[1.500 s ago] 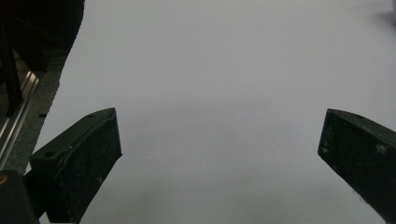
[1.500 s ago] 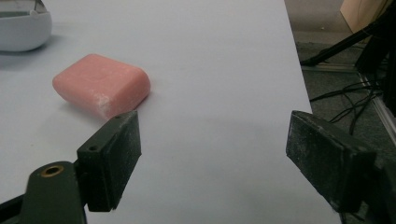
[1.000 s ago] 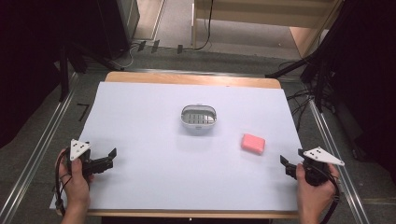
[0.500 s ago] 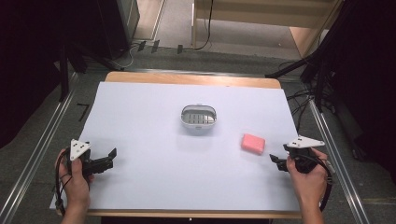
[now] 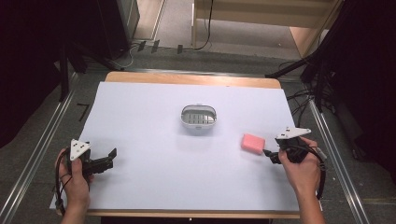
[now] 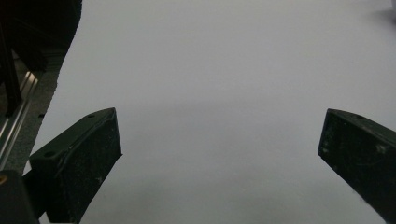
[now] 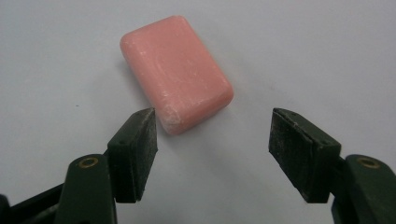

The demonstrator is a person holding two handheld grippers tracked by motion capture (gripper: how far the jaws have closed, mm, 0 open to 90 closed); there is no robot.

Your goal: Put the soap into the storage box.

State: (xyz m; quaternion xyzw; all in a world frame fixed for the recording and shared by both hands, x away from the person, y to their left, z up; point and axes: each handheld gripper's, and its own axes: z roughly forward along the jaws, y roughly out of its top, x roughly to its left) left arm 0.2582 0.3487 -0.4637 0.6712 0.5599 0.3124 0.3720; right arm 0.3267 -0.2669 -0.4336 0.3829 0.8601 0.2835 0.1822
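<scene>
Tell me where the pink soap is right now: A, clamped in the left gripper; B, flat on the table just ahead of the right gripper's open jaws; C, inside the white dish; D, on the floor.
B: the soap lies flat on the table, just ahead of the right gripper, whose jaws stand apart without touching it.

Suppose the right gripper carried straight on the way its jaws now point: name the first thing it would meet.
The pink soap bar. It lies just beyond the right gripper, slightly toward one jaw, so that jaw would probably touch its near corner first. The jaws have just been closing; nothing is between them yet.
</scene>
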